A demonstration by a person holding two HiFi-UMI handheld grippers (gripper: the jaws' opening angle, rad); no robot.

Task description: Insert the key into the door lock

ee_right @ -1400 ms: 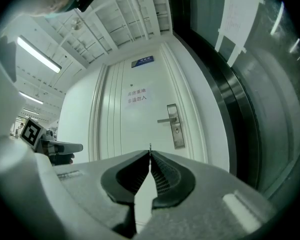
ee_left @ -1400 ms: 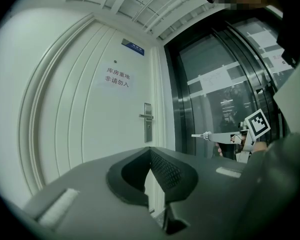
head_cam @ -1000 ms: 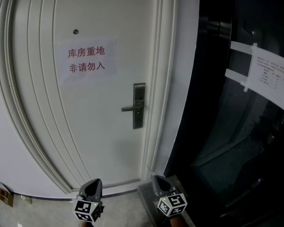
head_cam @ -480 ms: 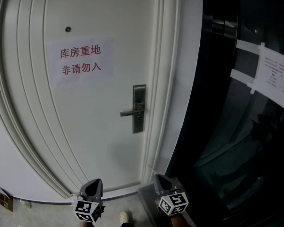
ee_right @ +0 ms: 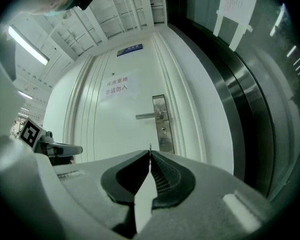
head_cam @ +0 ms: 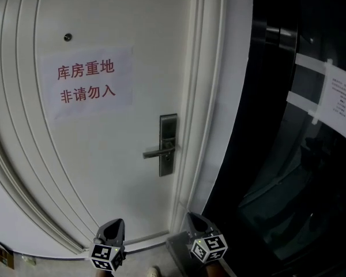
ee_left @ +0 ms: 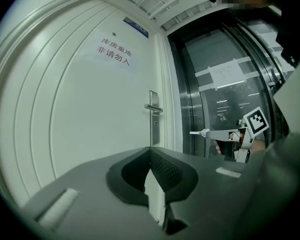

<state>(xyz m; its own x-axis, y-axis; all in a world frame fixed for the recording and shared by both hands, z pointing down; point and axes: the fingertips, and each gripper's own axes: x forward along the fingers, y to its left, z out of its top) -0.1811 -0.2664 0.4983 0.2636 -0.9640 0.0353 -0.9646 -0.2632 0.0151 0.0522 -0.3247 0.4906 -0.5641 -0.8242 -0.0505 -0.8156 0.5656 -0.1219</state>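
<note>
Key is pinched in the closed right gripper tips, protruding level toward the door lock at frame centre; left gripper is closed, empty.

Key: only a tiny tip

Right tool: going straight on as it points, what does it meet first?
Likely the door, just left of the lock plate, under the handle; the right tool's key tip leads. Nothing between; depth unclear.
</note>
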